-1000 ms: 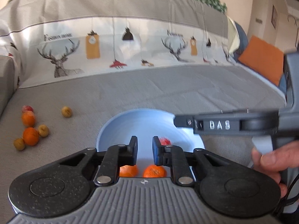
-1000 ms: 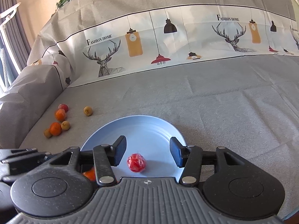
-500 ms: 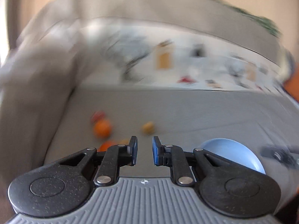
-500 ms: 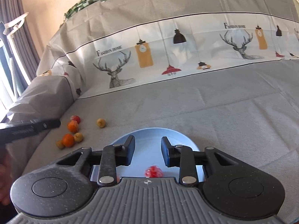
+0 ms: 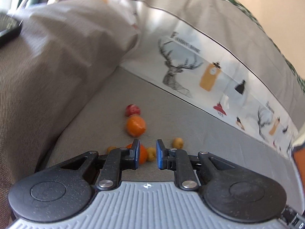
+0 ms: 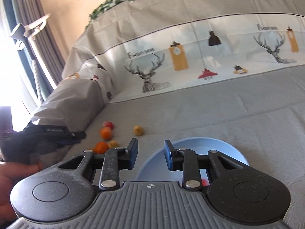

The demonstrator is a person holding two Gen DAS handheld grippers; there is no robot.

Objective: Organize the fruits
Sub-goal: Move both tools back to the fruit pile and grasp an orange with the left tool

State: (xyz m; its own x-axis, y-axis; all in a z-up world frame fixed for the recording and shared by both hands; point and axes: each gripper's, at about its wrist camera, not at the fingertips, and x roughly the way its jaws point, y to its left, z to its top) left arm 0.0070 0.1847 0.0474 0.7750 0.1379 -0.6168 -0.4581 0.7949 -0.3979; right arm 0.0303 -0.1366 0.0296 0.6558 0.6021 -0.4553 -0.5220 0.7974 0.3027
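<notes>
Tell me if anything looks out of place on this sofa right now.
Yes. Several loose fruits lie on the grey seat cover near the armrest instead of on the blue plate: a red fruit, two oranges and small yellow fruits, one apart from the cluster. Nothing looks spilled or damaged.

Oranges (image 5: 135, 126), red fruit (image 5: 132, 110), small yellow fruits (image 5: 177, 142) clustered on grey cover; blue plate (image 6: 225, 147) nearby

Deer-print sofa cover (image 6: 152, 72), grey curtain (image 6: 43, 38)
</notes>
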